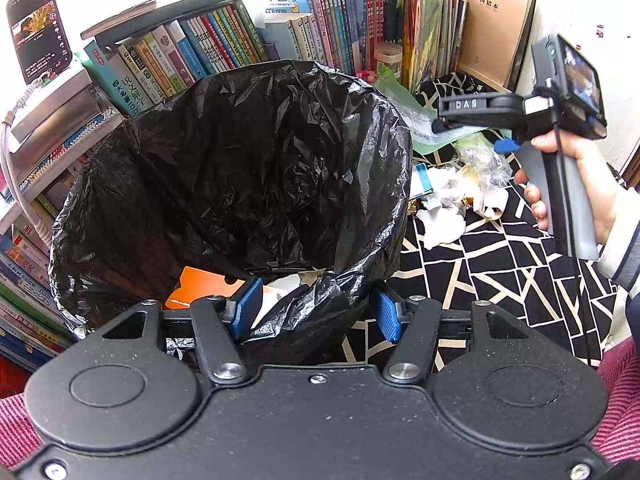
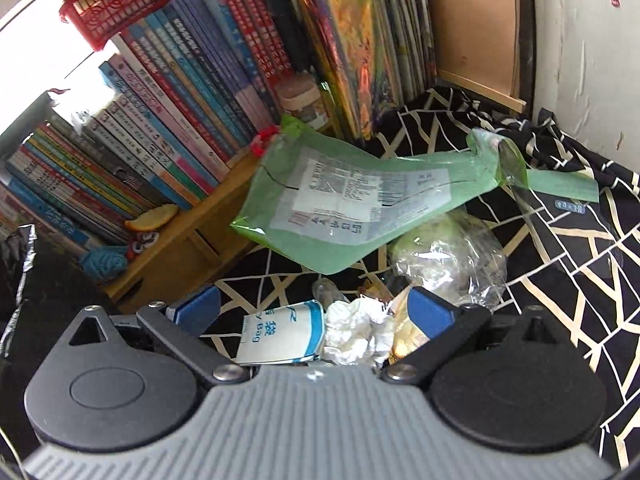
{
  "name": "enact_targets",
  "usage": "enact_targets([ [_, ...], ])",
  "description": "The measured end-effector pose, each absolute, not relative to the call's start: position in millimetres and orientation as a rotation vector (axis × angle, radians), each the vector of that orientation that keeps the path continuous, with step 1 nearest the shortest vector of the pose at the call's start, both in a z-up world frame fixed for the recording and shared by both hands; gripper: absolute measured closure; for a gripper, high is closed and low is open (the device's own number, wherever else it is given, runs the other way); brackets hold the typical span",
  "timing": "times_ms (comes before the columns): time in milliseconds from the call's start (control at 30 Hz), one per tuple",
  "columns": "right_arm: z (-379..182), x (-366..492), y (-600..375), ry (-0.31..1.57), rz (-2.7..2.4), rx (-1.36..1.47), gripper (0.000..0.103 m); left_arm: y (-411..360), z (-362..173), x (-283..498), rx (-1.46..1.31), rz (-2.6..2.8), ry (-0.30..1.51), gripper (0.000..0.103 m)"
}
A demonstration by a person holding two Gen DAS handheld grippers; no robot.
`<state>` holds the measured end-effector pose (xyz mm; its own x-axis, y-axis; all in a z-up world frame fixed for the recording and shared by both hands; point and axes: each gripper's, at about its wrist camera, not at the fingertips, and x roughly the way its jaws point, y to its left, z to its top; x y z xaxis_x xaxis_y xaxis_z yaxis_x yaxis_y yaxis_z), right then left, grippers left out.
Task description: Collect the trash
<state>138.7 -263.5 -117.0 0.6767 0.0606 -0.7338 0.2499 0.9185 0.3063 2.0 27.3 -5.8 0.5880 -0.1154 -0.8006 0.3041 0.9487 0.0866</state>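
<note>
- One left gripper (image 1: 316, 314) clenches the near rim of one bin lined with a crinkled black plastic bag (image 1: 240, 168), at 6 o'clock.
- One right gripper (image 2: 314, 314) stands released, jaws apart, nothing between the pads.
- Trash on the black-and-cream patterned cloth (image 2: 560, 264), right-wrist view: one green plastic mailer (image 2: 340, 200) at 12 o'clock, one clear wrapper (image 2: 452, 260) at 2 o'clock, one blue-and-white packet (image 2: 284, 332), one crumpled white tissue (image 2: 356, 336).

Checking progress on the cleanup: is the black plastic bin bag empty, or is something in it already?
Not empty. The black plastic bin bag gapes open, and an orange card and pale crumpled paper lie at its bottom.
</note>
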Motion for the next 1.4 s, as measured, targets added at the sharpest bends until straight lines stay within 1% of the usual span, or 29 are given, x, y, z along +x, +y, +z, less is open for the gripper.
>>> enact_targets([
  [333,-161,149,-266,0.947,-0.182,0.357,0.001,27,-6,2,0.225,-0.247,0.911,0.046],
  [433,-172,150,-260,0.961,-0.158,0.317,0.015,26,-6,2,0.227,-0.246,0.910,0.046],
  [533,-180,149,-249,0.974,-0.142,0.249,0.026,27,-6,1,0.226,-0.247,0.910,0.045],
  [633,-184,148,-236,0.994,-0.100,0.200,0.032,26,-6,1,0.226,-0.246,0.910,0.045],
  [800,-192,148,-219,1.054,-0.034,0.153,0.031,24,-7,1,0.227,-0.245,0.910,0.045],
  [833,-195,148,-216,1.077,-0.027,0.146,0.030,24,-7,1,0.227,-0.245,0.911,0.045],
  [867,-198,149,-215,1.100,-0.025,0.139,0.025,25,-7,1,0.227,-0.245,0.911,0.045],
  [933,-205,150,-216,1.130,-0.038,0.130,0.018,24,-7,1,0.228,-0.246,0.910,0.044],
  [1067,-222,152,-224,1.177,-0.084,0.150,0.016,23,-8,1,0.230,-0.246,0.911,0.043],
  [1133,-225,149,-228,1.167,-0.087,0.167,0.015,23,-8,1,0.229,-0.246,0.911,0.043],
  [1200,-225,149,-226,1.169,-0.086,0.150,0.020,23,-8,1,0.230,-0.246,0.911,0.043],
  [1267,-223,148,-222,1.161,-0.079,0.136,0.033,23,-8,1,0.230,-0.246,0.911,0.043],
  [1333,-221,148,-218,1.158,-0.080,0.120,0.042,23,-8,1,0.230,-0.246,0.911,0.043],
  [1367,-220,147,-216,1.153,-0.083,0.110,0.047,23,-8,1,0.230,-0.246,0.911,0.043],
  [1400,-218,147,-215,1.148,-0.087,0.104,0.049,23,-8,1,0.230,-0.246,0.911,0.043],
])
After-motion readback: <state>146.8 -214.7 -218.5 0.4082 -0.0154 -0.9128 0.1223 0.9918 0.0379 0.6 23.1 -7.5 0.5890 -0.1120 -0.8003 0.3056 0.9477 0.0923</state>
